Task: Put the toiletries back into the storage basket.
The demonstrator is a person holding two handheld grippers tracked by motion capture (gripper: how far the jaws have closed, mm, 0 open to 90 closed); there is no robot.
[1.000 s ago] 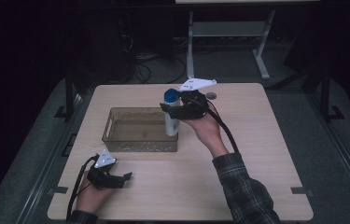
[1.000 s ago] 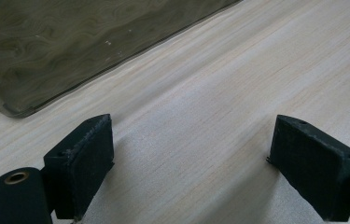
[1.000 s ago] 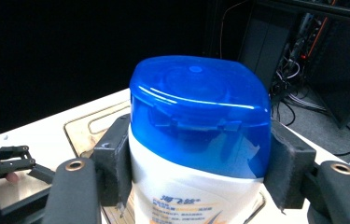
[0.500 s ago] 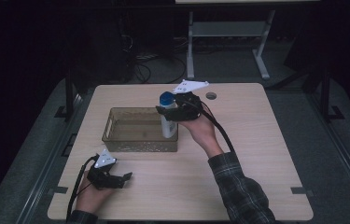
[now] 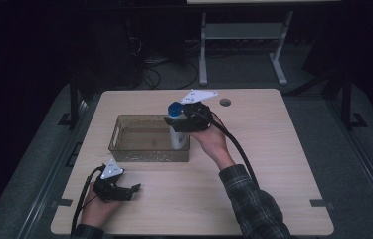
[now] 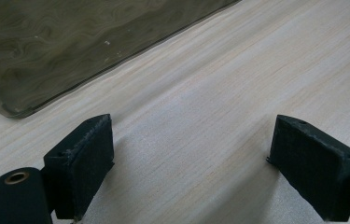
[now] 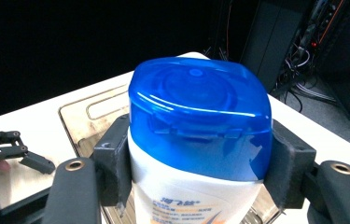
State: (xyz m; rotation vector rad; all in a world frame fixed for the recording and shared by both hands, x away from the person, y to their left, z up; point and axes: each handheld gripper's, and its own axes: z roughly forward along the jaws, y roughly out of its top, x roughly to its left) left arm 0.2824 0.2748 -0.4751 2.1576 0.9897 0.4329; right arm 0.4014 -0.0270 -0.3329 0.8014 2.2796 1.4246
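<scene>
A white bottle (image 5: 177, 130) with a blue cap (image 7: 199, 114) stands upright at the right end of a clear smoky bin (image 5: 141, 156). My right gripper (image 5: 181, 122) is shut on the bottle just under the cap, its black pads (image 7: 111, 168) pressed on both sides. My left gripper (image 5: 133, 189) rests open on the table near the front left, in front of the bin; its pads (image 6: 83, 159) stand wide apart with bare wood between them. The bin's wall (image 6: 60, 46) lies just ahead of them.
The light wooden table (image 5: 273, 164) has a small round hole (image 5: 225, 102) at the back right. A cable (image 5: 236, 149) trails from the right gripper over the sleeve. Dark floor, cables and a metal stand (image 5: 238, 35) lie beyond the far edge.
The right gripper has carried the bottle left and down, from above the bin's far right corner into the bin's right end. The left gripper has stayed still.
</scene>
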